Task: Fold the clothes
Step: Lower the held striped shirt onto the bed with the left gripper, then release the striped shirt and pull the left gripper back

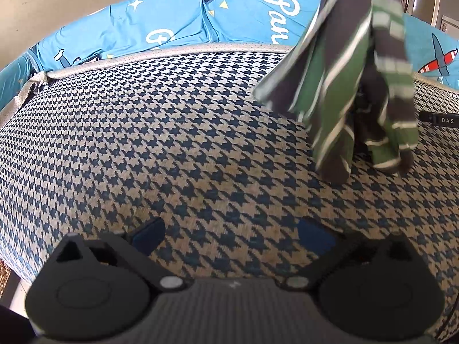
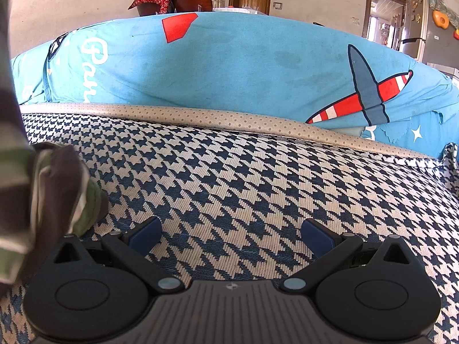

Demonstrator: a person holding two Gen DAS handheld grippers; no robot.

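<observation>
Hanging from somewhere above the frame, the green, grey and white striped garment (image 1: 355,66) is showing only its lower part in the left wrist view; its top is being cut off by the upper edge, so what is holding it cannot be told. Motion blur is smearing its stripes, and a dark object behind its lower folds is too obscured to identify. In the right wrist view the same garment (image 2: 43,189) is appearing only as a blurred bundle at the left edge.

The left gripper (image 1: 231,236) is hovering low over the blue and cream houndstooth fabric surface (image 1: 143,143), its two blue-padded fingers standing wide apart with nothing between them. The right gripper (image 2: 231,236) is posed likewise, fingers spread and holding nothing, with the garment just beside its left finger.

The garment's long axis is running near vertical, its lower end pointing down and reaching the houndstooth surface. Behind the surface, a light blue sheet printed with aeroplanes (image 2: 229,66) is lying bunched.
</observation>
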